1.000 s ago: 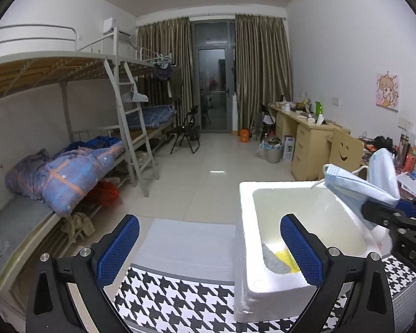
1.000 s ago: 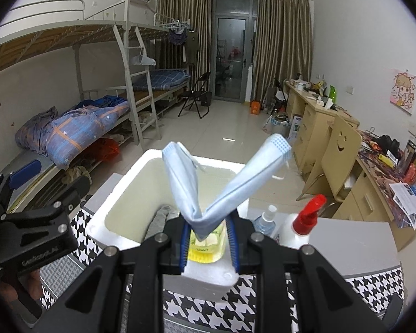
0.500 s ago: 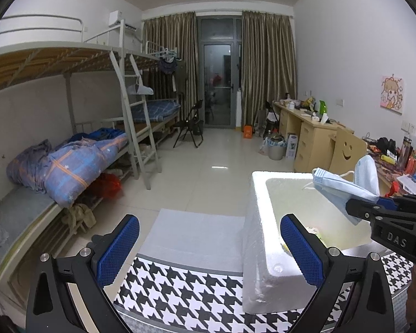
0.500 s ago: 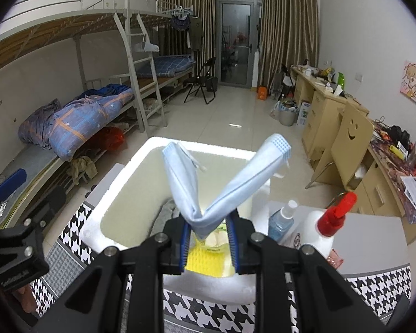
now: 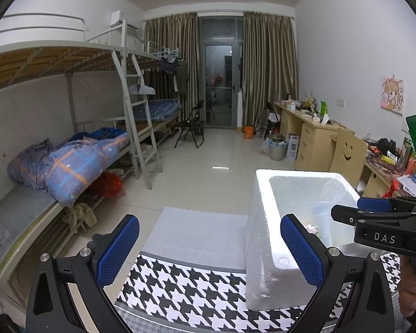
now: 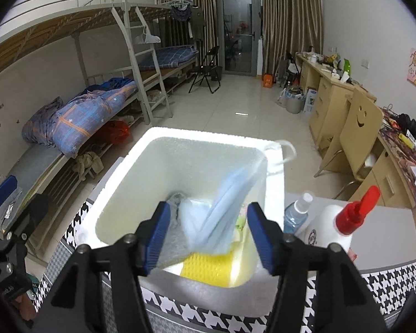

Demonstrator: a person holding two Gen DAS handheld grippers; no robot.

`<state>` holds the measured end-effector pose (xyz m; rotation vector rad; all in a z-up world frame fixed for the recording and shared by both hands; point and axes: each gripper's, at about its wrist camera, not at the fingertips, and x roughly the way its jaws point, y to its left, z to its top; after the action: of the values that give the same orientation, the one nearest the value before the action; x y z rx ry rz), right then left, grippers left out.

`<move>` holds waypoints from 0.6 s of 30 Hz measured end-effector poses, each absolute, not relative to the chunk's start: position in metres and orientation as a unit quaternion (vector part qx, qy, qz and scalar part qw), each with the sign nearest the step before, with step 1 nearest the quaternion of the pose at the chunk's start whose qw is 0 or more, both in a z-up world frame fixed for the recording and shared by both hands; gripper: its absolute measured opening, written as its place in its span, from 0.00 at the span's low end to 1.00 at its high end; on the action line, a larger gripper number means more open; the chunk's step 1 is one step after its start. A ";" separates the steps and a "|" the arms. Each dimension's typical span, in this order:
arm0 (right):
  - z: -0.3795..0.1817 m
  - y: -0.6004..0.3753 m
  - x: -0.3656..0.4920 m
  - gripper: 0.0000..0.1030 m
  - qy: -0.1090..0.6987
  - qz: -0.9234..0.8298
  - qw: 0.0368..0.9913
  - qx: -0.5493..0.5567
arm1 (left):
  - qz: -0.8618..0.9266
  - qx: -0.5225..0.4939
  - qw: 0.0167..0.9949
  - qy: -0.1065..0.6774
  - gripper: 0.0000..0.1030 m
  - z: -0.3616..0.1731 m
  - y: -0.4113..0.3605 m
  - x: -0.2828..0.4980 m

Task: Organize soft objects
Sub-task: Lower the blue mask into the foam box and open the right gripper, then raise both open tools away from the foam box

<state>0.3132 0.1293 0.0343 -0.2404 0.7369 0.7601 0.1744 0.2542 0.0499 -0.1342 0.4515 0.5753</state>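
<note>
A white foam box point(image 6: 130, 172) stands on a tabletop covered with a black-and-white houndstooth cloth point(image 5: 197, 288), and everything else is placed relative to this box. The right gripper point(image 6: 208, 230) hovers over the box's near edge, pointing down into it; its jaws are opening, and their blue pads point(image 6: 158, 230) stand clear on either side of a light blue face mask point(image 6: 222, 216). The mask lies loose inside the box, one end leaning up against the far right corner, with its white ear loop point(image 6: 283, 152) draped over the rim. Under the mask, on the box floor, sit a yellow sponge point(image 6: 208, 263) and a grey cloth point(image 6: 174, 205). Just right of the box stand a clear spray bottle point(image 6: 296, 216) and a white bottle with a red nozzle point(image 6: 344, 222). The left gripper point(image 5: 208, 249) is held to the left of the box, jaws wide open with nothing between them.
</note>
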 end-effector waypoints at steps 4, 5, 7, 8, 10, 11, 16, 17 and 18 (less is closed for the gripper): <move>0.039 0.125 0.310 0.61 0.347 0.359 0.859 -0.113 | 0.277 -0.068 0.932 0.223 0.99 0.050 0.253 0.172; 0.041 0.122 0.308 0.61 0.343 0.359 0.861 -0.112 | 0.276 -0.067 0.933 0.222 0.99 0.051 0.252 0.171; 0.045 0.120 0.304 0.62 0.338 0.359 0.863 -0.112 | 0.277 -0.067 0.933 0.219 0.99 0.053 0.251 0.170; 0.047 0.117 0.302 0.62 0.334 0.360 0.864 -0.110 | 0.276 -0.067 0.934 0.218 0.99 0.054 0.250 0.168; 0.051 0.113 0.298 0.67 0.327 0.359 0.867 -0.109 | 0.274 -0.068 0.935 0.216 0.99 0.056 0.248 0.165; 0.053 0.111 0.295 0.68 0.322 0.358 0.870 -0.108 | 0.274 -0.068 0.935 0.214 0.99 0.058 0.247 0.163; 0.064 0.098 0.283 0.79 0.299 0.356 0.880 -0.100 | 0.272 -0.060 0.938 0.206 0.99 0.067 0.239 0.157; 0.066 0.096 0.282 0.80 0.297 0.356 0.881 -0.098 | 0.271 -0.058 0.939 0.205 0.99 0.069 0.237 0.156; 0.067 0.094 0.279 0.81 0.295 0.356 0.882 -0.094 | 0.269 -0.057 0.940 0.204 0.99 0.071 0.235 0.155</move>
<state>0.2794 0.0939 0.0673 -0.1965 0.6151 0.7408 0.1545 0.2352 0.0705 -0.1159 0.4160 0.5497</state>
